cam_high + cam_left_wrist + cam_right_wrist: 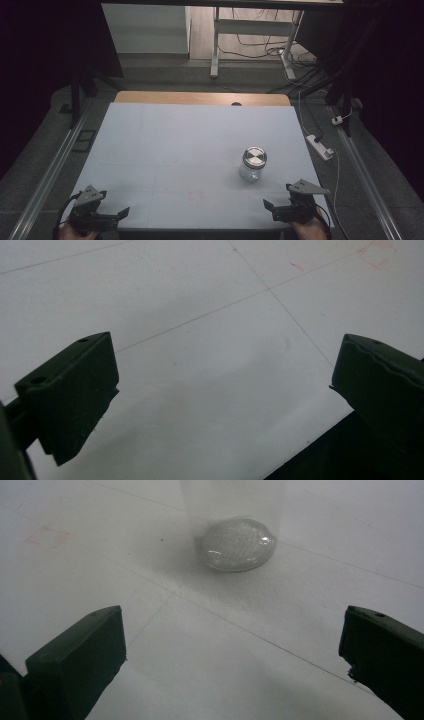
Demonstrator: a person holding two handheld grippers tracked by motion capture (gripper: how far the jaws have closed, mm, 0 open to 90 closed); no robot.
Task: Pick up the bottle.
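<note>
On the white table [165, 150], right of centre and just ahead of my right gripper [275, 210], stands a small clear glass jar [253, 165] with a metal screw lid [254, 156], upright and seemingly empty. My right jaws are spread wide with nothing between them; my left gripper [117, 216], at the near left corner and well apart from the jar, is spread and empty too. I judge the jar light, rigid, smooth and breakable. Gripping the glass body below the lid looks safest, squeezing gently so it neither slips nor tips.
</note>
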